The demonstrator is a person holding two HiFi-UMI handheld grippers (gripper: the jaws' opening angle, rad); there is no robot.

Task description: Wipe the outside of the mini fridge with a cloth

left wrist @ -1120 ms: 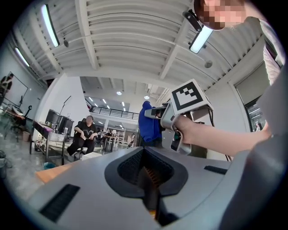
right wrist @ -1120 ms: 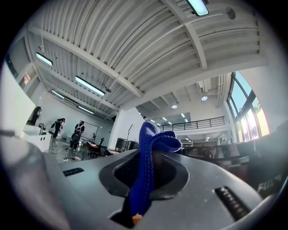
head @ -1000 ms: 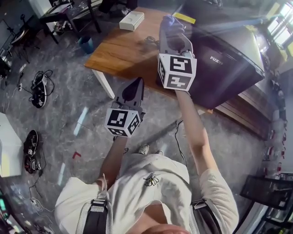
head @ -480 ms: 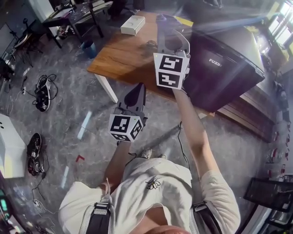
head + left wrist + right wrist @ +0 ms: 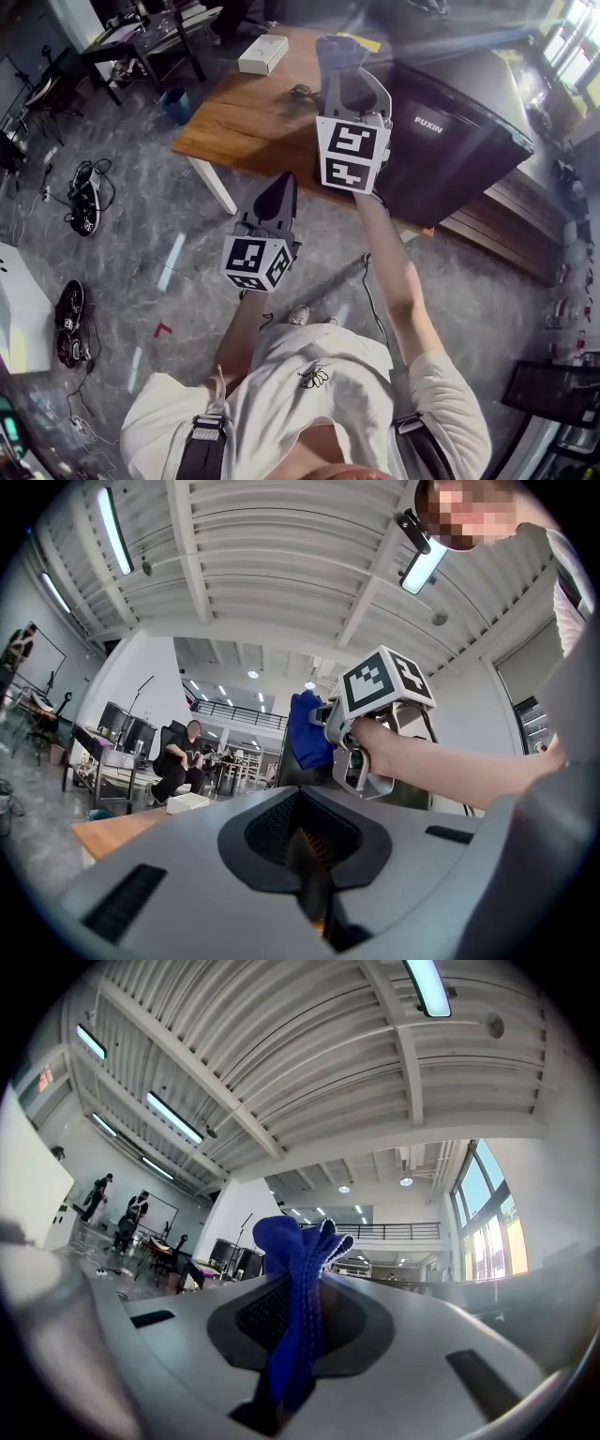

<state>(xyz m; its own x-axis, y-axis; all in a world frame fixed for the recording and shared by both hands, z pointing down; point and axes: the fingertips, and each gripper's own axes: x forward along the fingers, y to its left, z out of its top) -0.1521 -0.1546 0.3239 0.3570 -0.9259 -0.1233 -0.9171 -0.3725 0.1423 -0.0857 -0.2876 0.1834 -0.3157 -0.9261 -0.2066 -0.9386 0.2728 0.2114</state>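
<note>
Cloth [image 5: 339, 45] and mini fridge [image 5: 459, 141] both lie beyond the left hand-held gripper [image 5: 278, 187], which is nearest the person's body, to the left of the fridge and low, over the floor just off the near edge of the wooden surface [image 5: 253, 117]. In the left gripper view its jaws are pressed together with nothing between them. Farther out, the person's right arm reaches forward and holds the right hand-held gripper [image 5: 342, 58] up at the fridge's left side, near its top. Its jaws are clenched on the blue cloth, whose folded end sticks out past the tips in the right gripper view. Whether the cloth touches the fridge wall cannot be told. The mini fridge, black with pale lettering on its front, stands on the right end of the surface. Left of the fridge, on the bare wood, lies a small tangle of cable [image 5: 302, 92], and beyond it, at the far edge, a flat white box [image 5: 262, 54].
</note>
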